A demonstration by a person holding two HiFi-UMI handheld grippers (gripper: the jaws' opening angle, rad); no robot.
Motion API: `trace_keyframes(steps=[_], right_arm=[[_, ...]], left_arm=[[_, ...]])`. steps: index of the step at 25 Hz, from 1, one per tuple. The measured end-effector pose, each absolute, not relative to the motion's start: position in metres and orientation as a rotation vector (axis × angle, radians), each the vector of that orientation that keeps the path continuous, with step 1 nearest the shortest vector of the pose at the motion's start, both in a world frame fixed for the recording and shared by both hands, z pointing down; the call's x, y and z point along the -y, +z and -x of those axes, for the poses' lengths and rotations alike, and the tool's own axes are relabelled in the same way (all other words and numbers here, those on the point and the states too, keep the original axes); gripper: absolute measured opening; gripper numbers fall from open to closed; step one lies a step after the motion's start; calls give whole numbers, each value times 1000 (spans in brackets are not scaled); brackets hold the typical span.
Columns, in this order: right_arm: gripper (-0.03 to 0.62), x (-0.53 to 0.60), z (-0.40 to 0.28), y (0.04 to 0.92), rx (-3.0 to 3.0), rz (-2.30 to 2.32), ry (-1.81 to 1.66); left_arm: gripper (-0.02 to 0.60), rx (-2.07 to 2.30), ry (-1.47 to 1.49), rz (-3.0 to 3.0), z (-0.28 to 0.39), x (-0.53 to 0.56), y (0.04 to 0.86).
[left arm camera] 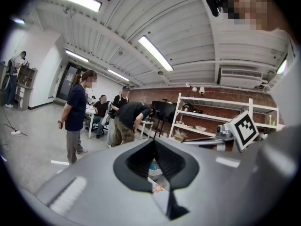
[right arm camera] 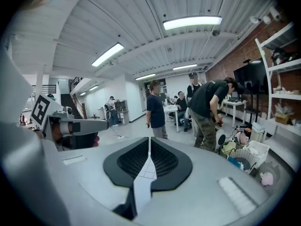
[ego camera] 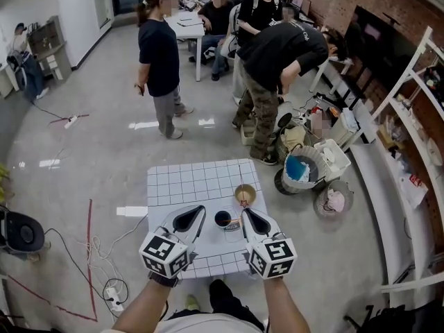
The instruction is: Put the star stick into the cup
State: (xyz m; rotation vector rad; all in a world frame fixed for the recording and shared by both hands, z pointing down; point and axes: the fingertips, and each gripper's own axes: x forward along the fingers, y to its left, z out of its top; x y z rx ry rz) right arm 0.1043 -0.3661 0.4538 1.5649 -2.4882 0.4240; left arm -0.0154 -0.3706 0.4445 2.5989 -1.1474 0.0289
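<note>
"On the white table (ego camera: 173, 186), where is the star stick (ego camera: 242, 179)?"

"It appears to stand in the tan cup (ego camera: 244, 195), beyond the black cup (ego camera: 223, 218). Its long axis runs near-to-far, top leaning far. An orange star (left arm camera: 157, 188) shows past your left gripper (ego camera: 201, 209); whether it belongs to the stick is unclear. Left gripper and right gripper (ego camera: 245, 211) are clenched, empty. Verify seating first; if you must grasp, close across the axis."

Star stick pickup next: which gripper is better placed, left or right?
Left, probably. An orange star shows through the left gripper jaw gap; the right gripper gap shows only table grid. Both look shut, so open first.
</note>
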Motion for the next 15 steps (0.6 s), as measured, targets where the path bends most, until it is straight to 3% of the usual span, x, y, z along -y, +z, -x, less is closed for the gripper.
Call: trace_keyframes(steps=[15], right_arm=[[12, 289, -64, 386, 2558, -1673, 282]], left_arm=[[6, 1212, -39, -2646, 68, 295, 382]])
